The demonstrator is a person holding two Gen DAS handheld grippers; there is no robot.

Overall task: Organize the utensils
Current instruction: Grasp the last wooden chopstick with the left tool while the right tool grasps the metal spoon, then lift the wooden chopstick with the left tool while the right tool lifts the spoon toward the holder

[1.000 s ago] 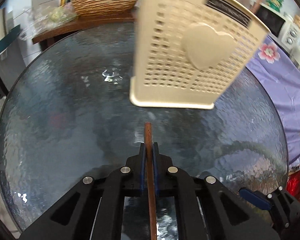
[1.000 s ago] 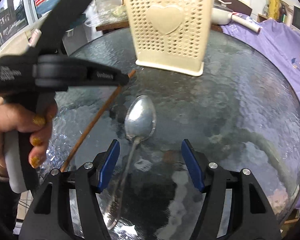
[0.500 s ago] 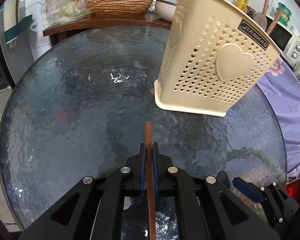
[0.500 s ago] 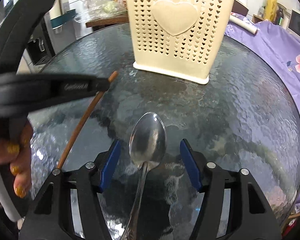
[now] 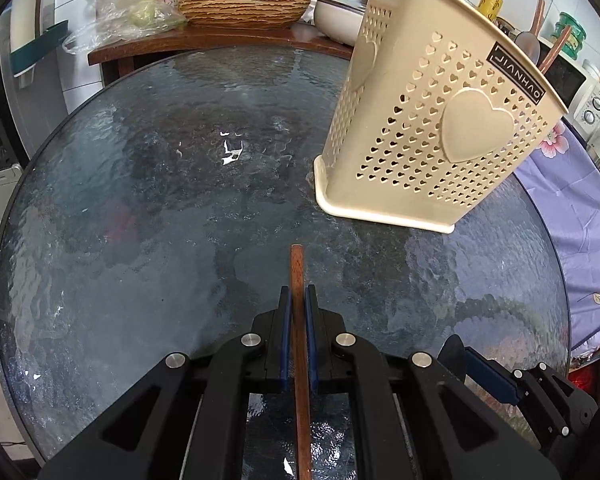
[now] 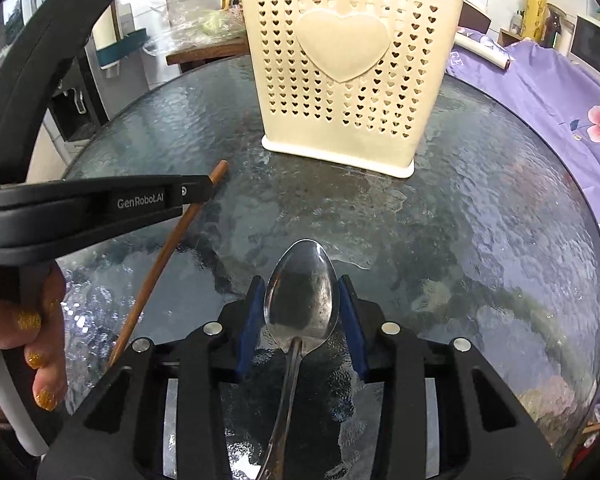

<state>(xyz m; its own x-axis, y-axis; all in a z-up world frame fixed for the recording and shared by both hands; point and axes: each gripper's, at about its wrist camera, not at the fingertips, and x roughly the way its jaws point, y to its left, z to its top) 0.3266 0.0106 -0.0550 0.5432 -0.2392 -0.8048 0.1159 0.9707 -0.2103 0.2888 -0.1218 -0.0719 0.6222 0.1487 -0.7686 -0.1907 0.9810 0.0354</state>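
Claws both closed: left claw (image 5: 299,304) pinches chopstick (image 5: 299,280), right claw (image 6: 299,300) spoon (image 6: 300,288).

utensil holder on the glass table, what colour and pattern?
Cream perforated plastic utensil holder: rows of small heart-shaped holes around a raised heart, best in the right wrist view.

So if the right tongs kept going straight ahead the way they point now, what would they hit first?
Probably the cream utensil basket, standing dead ahead of the right tongs, which hold the spoon. Only glass table shows between; height is unclear.
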